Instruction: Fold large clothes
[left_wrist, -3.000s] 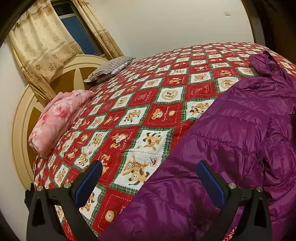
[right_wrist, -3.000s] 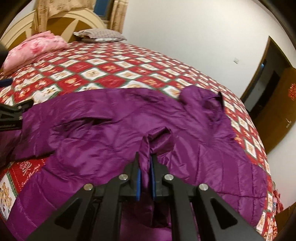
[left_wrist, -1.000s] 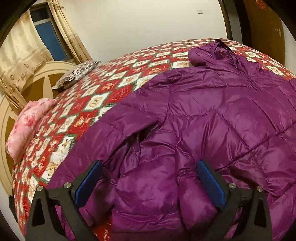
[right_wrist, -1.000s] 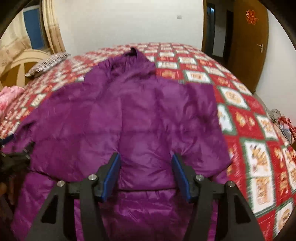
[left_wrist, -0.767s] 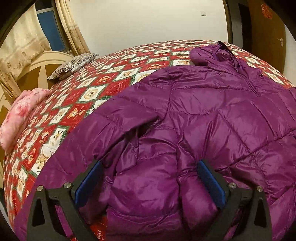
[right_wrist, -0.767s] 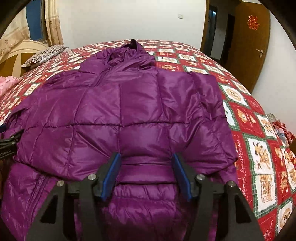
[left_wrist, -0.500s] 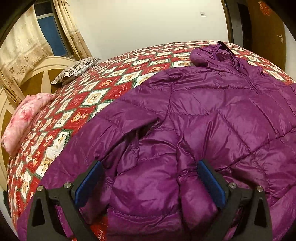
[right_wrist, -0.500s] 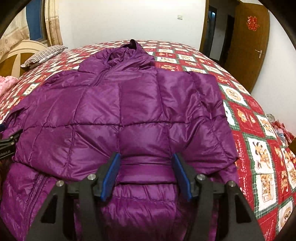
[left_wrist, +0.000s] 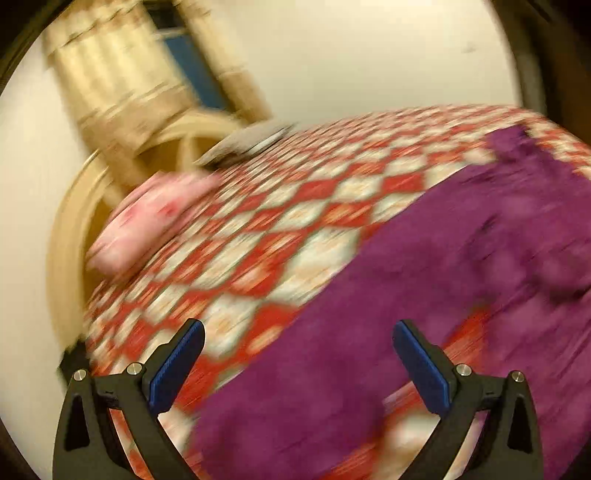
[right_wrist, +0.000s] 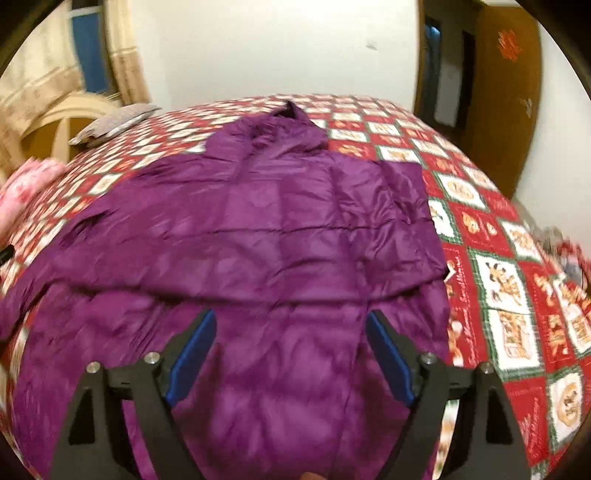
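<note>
Both grippers hang with jaws spread and nothing between them: the left gripper (left_wrist: 297, 363) over the jacket's near left edge, the right gripper (right_wrist: 290, 354) above its lower middle. The purple down jacket (right_wrist: 258, 236) lies spread on the red patchwork quilt (right_wrist: 491, 236), hood toward the far wall, a fold already laid across its body, which probably explains the empty hands between grasps. The left view is badly smeared, so the strip of purple under that gripper may be a sleeve.
</note>
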